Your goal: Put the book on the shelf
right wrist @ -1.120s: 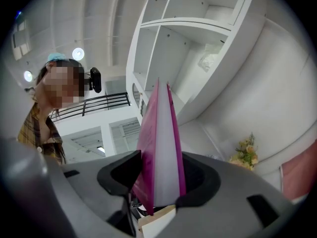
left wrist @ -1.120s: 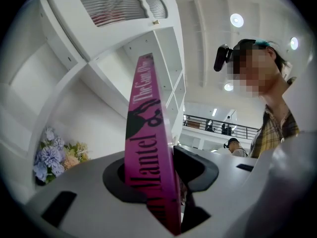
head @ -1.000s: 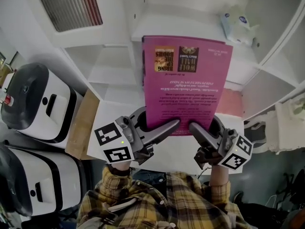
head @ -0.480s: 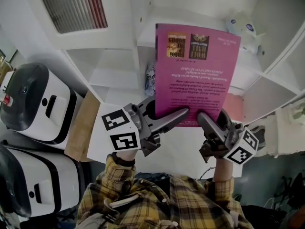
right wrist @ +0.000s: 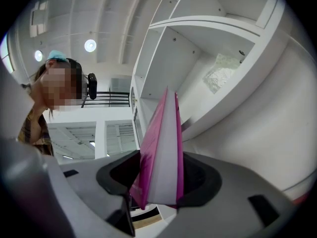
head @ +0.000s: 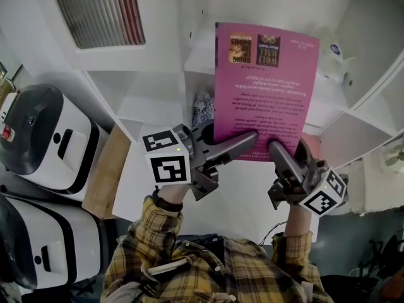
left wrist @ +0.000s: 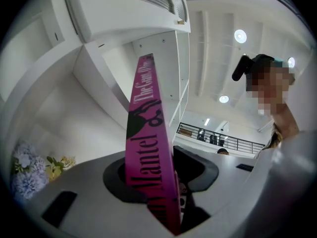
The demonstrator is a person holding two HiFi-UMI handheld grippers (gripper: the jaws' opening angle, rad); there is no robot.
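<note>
A magenta paperback book (head: 265, 90) is held up in front of the white shelf unit (head: 158, 100), back cover toward the head camera. My left gripper (head: 243, 141) is shut on its lower left edge, where the spine (left wrist: 146, 148) runs. My right gripper (head: 278, 150) is shut on its lower right edge, and the white page block (right wrist: 163, 157) shows between those jaws. The book's top reaches a white shelf compartment (right wrist: 198, 68).
Two white and black appliances (head: 44, 137) stand at the left beside a wooden board (head: 104, 172). Pale artificial flowers (left wrist: 25, 170) sit in a lower compartment. A clear plastic bag (right wrist: 220, 71) lies in an upper one. A red-slatted vent (head: 104, 11) is at the upper left.
Both grippers have lifted the book higher and a little to the right, closer to the shelf. The flowers have slid down and left in the left gripper view.
</note>
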